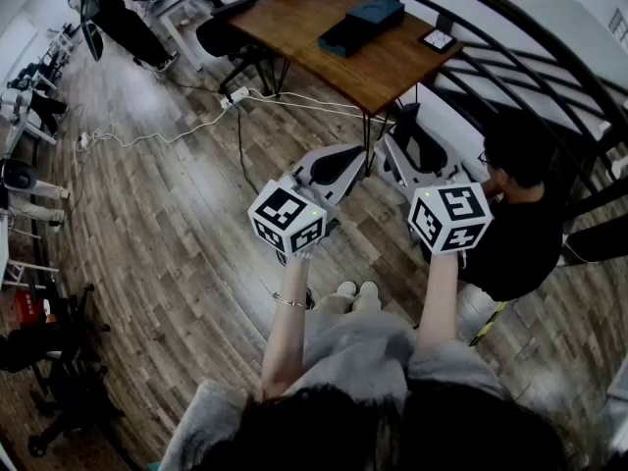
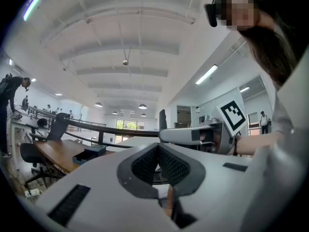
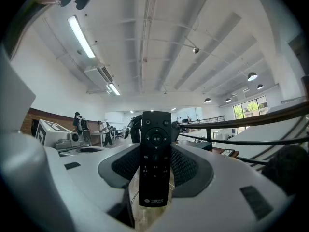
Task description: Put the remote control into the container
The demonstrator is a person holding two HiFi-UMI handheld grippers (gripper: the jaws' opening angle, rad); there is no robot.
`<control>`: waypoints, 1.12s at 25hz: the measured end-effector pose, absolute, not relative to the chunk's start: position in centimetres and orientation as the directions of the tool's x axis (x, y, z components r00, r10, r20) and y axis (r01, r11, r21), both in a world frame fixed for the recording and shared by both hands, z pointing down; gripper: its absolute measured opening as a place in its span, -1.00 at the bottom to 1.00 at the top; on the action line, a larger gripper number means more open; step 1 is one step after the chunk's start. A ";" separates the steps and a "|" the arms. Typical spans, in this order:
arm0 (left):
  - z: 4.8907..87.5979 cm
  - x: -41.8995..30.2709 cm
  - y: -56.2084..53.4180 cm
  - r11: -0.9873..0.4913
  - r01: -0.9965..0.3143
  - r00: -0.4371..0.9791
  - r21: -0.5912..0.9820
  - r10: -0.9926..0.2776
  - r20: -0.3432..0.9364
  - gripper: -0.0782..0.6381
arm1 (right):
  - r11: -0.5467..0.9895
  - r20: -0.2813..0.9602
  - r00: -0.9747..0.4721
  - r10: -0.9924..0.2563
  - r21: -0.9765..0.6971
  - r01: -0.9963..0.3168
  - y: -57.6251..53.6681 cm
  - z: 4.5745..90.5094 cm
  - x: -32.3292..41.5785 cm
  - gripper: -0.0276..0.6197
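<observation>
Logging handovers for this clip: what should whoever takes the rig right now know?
Left gripper: shut, empty.
Right gripper: shut on the remote, which stands upright between its jaws.
Container: on the table, some way ahead across the floor.
Done: remote is in hand.
Left: walk to the table, put the remote into the container, let go.

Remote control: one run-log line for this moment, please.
right tool: shut on remote control | left tool: shut, empty | container: on wooden table, not reached
</observation>
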State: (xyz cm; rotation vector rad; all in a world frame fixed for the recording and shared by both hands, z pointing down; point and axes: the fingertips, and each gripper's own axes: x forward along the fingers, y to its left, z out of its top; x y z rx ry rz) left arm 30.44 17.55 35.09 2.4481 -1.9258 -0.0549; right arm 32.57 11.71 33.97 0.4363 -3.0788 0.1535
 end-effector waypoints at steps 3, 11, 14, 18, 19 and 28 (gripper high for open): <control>35.3 30.7 16.9 -0.238 -0.970 0.237 0.044 -0.971 -0.006 -0.77 | 0.956 0.042 -0.961 -0.272 -0.097 -0.275 11.2 34.2 32.6 -0.29; 35.5 31.6 15.2 -0.245 -0.968 0.245 0.053 -0.970 -0.005 -0.77 | 0.957 0.052 -0.961 -0.273 -0.090 -0.277 9.7 34.3 33.5 -0.29; 35.6 31.4 14.9 -0.232 -0.971 0.232 0.052 -0.973 -0.006 -0.77 | 0.962 0.052 -0.965 -0.257 -0.086 -0.261 9.4 34.4 33.2 -0.29; 35.9 31.2 15.0 -0.201 -0.978 0.201 0.057 -0.980 -0.007 -0.77 | 0.966 0.059 -0.970 -0.236 -0.090 -0.240 8.9 34.9 32.5 -0.29; 36.0 31.1 15.0 -0.190 -0.980 0.190 0.057 -0.982 -0.008 -0.77 | 0.968 0.058 -0.972 -0.228 -0.092 -0.233 8.6 35.0 32.2 -0.29; 36.3 25.8 13.9 -0.126 -0.990 0.126 0.066 -0.992 -0.003 -0.77 | 0.979 0.069 -0.984 -0.167 -0.109 -0.173 7.3 35.6 26.7 -0.29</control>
